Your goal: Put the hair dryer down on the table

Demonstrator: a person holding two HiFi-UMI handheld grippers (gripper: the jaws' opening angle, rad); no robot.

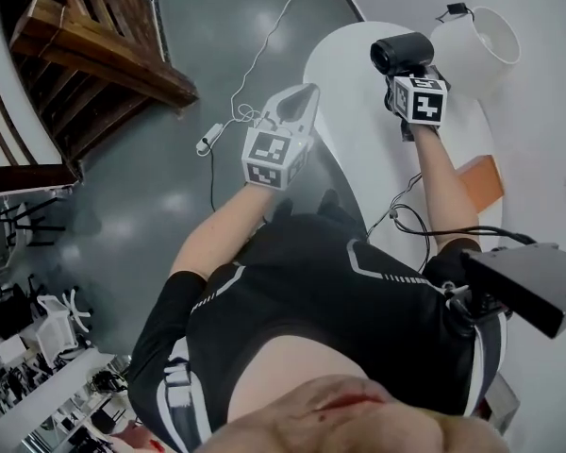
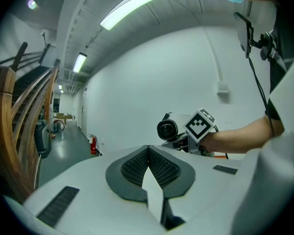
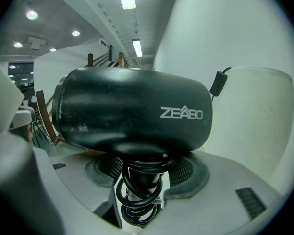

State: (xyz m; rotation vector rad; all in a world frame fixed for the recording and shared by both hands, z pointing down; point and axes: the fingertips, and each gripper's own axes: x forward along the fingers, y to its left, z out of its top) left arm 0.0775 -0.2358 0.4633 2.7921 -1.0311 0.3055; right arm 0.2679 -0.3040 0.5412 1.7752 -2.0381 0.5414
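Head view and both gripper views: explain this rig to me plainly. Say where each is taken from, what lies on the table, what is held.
No robot: a person holds a two-jaw gripper in each hand. The head view looks down from the person's head; each gripper view rides on one gripper, looking along its jaws. The right gripper clamps the black hair dryer by its cord-wrapped handle, above the white table. The left gripper is shut and empty. On the table are a white tub-shaped thing and an orange block.
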